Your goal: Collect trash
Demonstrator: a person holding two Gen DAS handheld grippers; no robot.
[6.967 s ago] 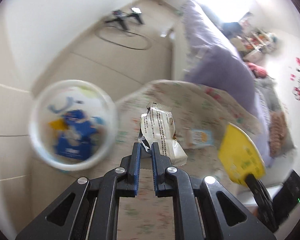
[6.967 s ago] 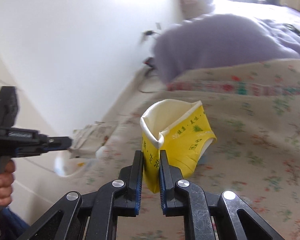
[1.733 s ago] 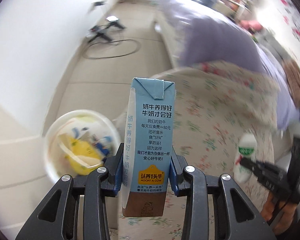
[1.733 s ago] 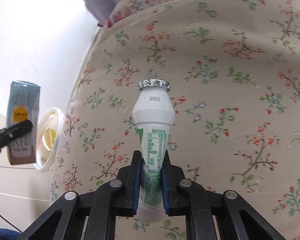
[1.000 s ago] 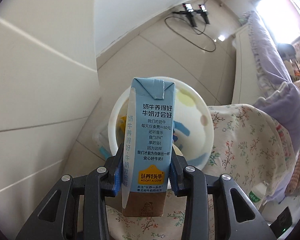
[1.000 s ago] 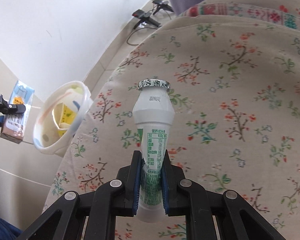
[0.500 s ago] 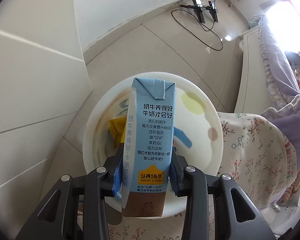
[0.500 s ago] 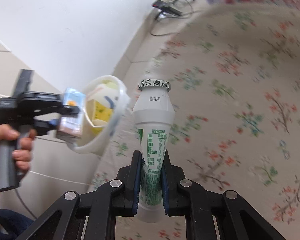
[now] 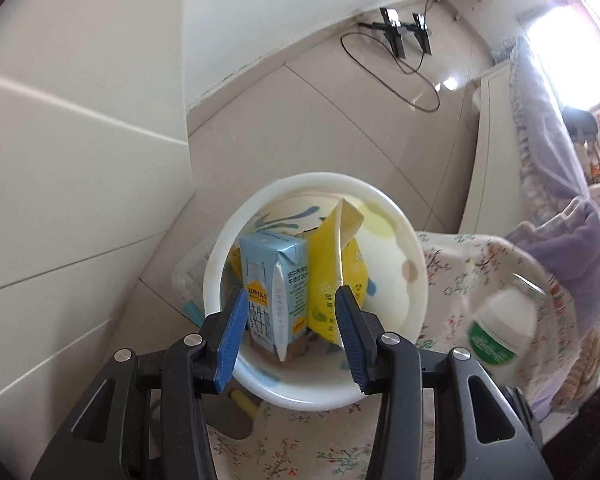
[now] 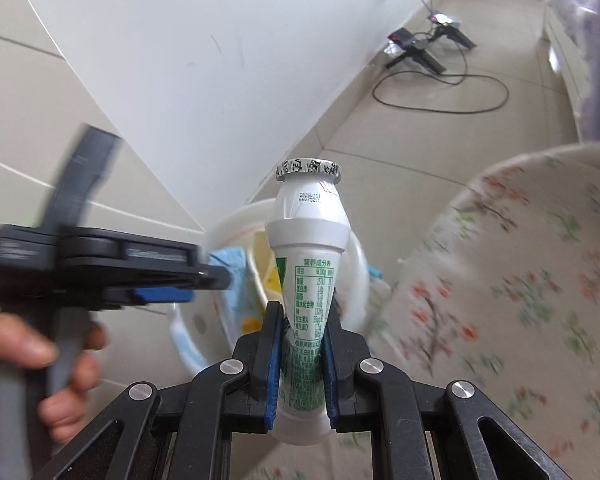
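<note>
My left gripper (image 9: 292, 328) hangs over the white bin (image 9: 412, 256) with its jaws apart; they have just been opening, and the blue pads do not press on anything. The blue milk carton (image 9: 274, 280) now sits down in the bin, standing almost upright, touching the yellow paper cup (image 9: 332, 264) at its 3 o'clock. My right gripper (image 10: 299, 356) is squeezed tight on the little white yogurt bottle (image 10: 306, 240), low on its green label, with the foil top pointing to 12 o'clock. I think the bottle is light, stiff and a bit slippery, so the narrow waist looks like a good place to hold it. The bin stands on the floor, close by the flowery bed cover (image 10: 520, 280). The left view looks right down into the bin and shows what is inside. The right view shows the person's hand (image 10: 36, 368) on the left gripper's handle at 9 o'clock, but the bottle hides most of the bin.
</note>
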